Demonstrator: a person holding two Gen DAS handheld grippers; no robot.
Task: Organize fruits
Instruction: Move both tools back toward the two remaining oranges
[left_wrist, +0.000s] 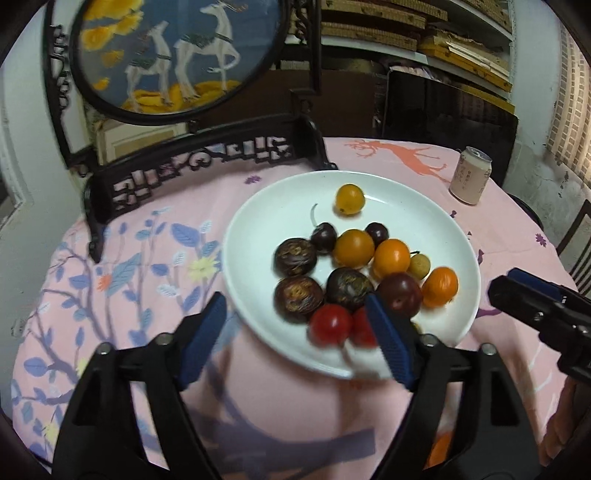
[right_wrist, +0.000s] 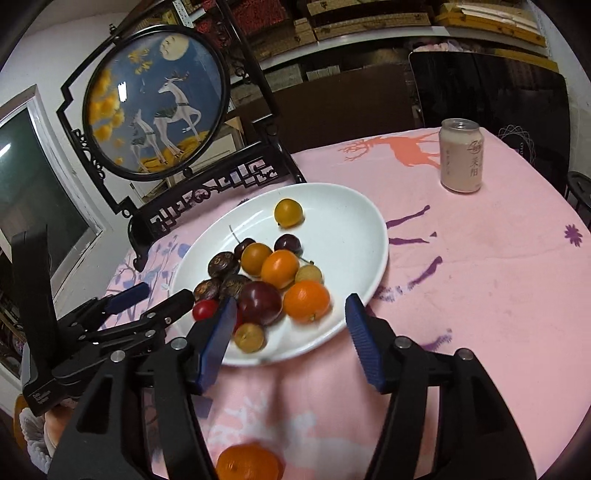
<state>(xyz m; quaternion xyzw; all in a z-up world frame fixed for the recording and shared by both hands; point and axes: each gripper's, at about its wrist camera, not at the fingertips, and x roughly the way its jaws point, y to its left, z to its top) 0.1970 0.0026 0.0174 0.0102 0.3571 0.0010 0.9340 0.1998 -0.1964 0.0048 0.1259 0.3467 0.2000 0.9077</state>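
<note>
1. Pink cloth with flower and deer prints covers the table; a white plate sits on it as the landmark, with a carved dark screen behind the plate to its left.
2. Left of the plate, the left gripper hangs at the near-left rim, fingers spread wide, holding nothing.
3. On the plate, wrinkled dark fruits lie at the left: probably firm-shelled and light.
4. Red cherry tomatoes by the near rim look smooth, slippery and easily crushed; grip across the widest part, gently.
5. Small oranges on the plate's right side seem firmer, yet round and likely to roll.
6. One more orange lies off the plate, on the cloth nearest the camera.
7. Over the plate's near rim, the right gripper gapes empty.
8. A pink can stands well beyond the plate to the right.
</note>
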